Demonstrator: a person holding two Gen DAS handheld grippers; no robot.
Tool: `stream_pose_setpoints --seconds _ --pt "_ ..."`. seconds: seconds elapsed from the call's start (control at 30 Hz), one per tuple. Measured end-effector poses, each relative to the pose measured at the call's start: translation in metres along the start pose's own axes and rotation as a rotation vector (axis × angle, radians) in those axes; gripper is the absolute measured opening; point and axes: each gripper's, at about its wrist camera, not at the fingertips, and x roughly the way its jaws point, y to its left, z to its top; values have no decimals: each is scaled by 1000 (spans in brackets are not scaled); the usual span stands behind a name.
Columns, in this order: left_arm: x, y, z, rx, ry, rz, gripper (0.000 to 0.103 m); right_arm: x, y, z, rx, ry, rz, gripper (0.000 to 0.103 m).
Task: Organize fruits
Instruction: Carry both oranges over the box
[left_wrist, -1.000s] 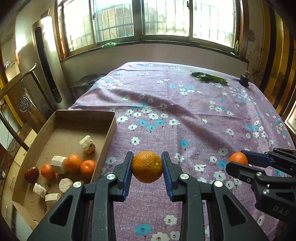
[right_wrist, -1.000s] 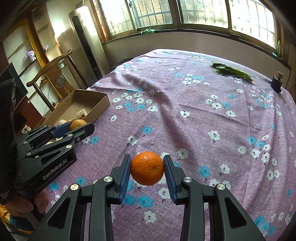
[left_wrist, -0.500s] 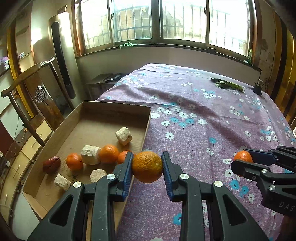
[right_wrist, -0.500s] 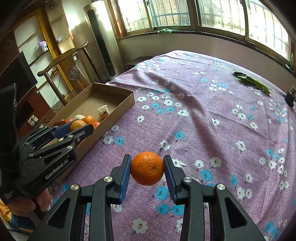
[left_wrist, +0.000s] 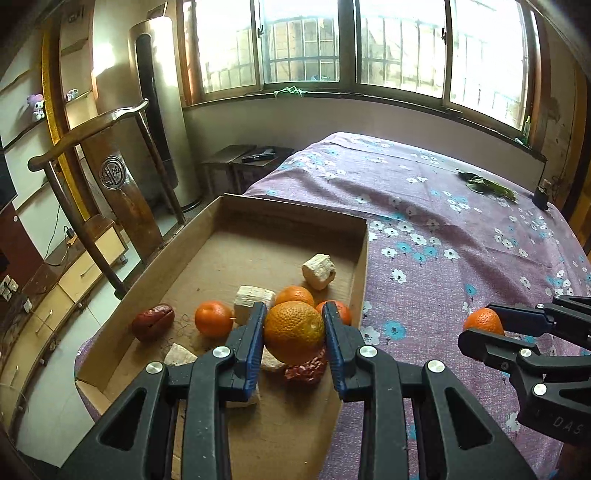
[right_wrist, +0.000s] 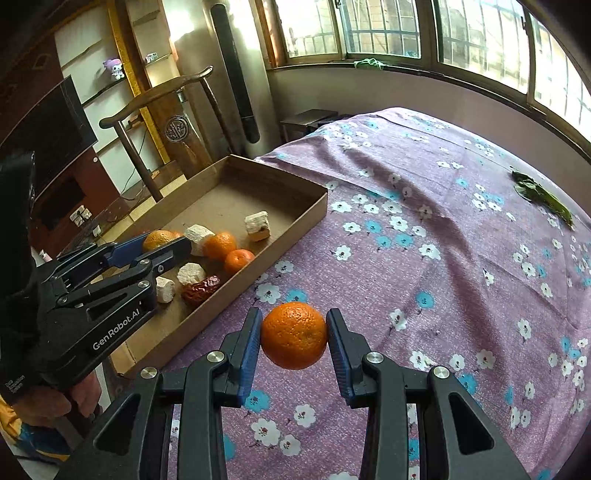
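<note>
Left claw (left_wrist: 294, 332) clamps one orange (left_wrist: 294, 330) over the box (left_wrist: 291, 216); right claw (right_wrist: 294, 336) clamps another orange (right_wrist: 294, 334).

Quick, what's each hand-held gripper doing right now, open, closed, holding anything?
Left hand-held gripper: closed on an orange, over the cardboard box.
Right hand-held gripper: closed on another orange.

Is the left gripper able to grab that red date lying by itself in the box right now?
Probably not yet. The left gripper is shut on an orange, so it has no room for the date. Nothing lies on the date in the box; it would need to drop the orange first.
</note>
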Motion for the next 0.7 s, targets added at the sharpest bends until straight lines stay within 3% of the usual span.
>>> stream_pose_setpoints --seconds 0.7 --pt "15 69 -7 -102 40 61 30 44 59 30 -139 58 61 39"
